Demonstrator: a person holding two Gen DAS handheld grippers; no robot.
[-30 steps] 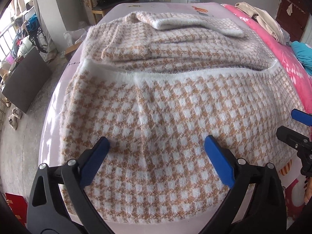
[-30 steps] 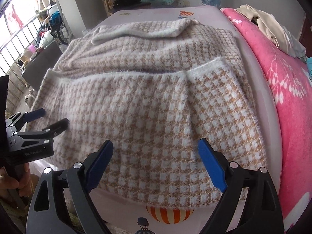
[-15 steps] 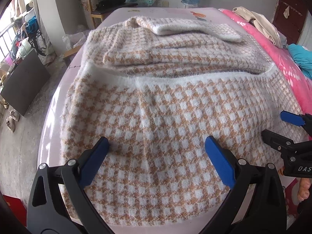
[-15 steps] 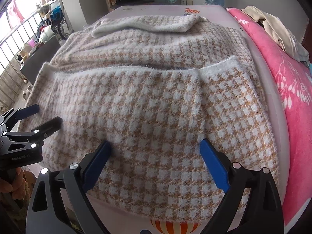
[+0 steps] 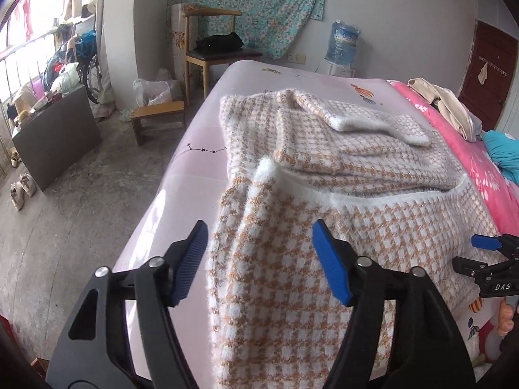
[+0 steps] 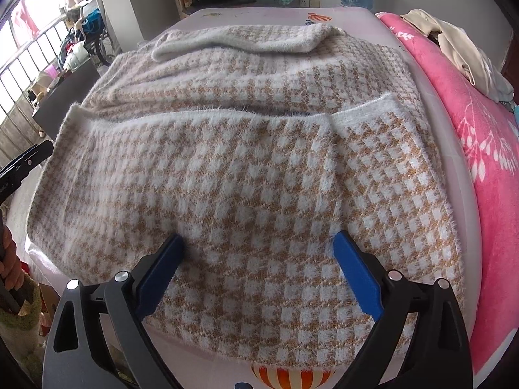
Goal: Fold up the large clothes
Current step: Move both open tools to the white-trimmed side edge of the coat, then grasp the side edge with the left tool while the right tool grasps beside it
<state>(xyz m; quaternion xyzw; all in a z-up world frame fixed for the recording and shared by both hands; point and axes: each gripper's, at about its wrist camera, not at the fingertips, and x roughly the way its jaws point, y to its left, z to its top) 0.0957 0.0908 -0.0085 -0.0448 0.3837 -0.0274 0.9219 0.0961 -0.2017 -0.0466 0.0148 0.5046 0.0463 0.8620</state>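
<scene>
Left tool (image 5: 259, 259) above sweater (image 5: 324, 227) on pink bed (image 5: 194, 168).

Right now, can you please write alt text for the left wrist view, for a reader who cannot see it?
A fuzzy tan-and-white checked sweater lies partly folded on a pale pink bed, its left edge bunched between the blue pads of the left claw, which has just been closing. The right claw shows at the right edge; a wooden chair stands behind.

sweater's near hem (image 5: 292, 379) cut off, person's hand (image 6: 9, 259) cropped
</scene>
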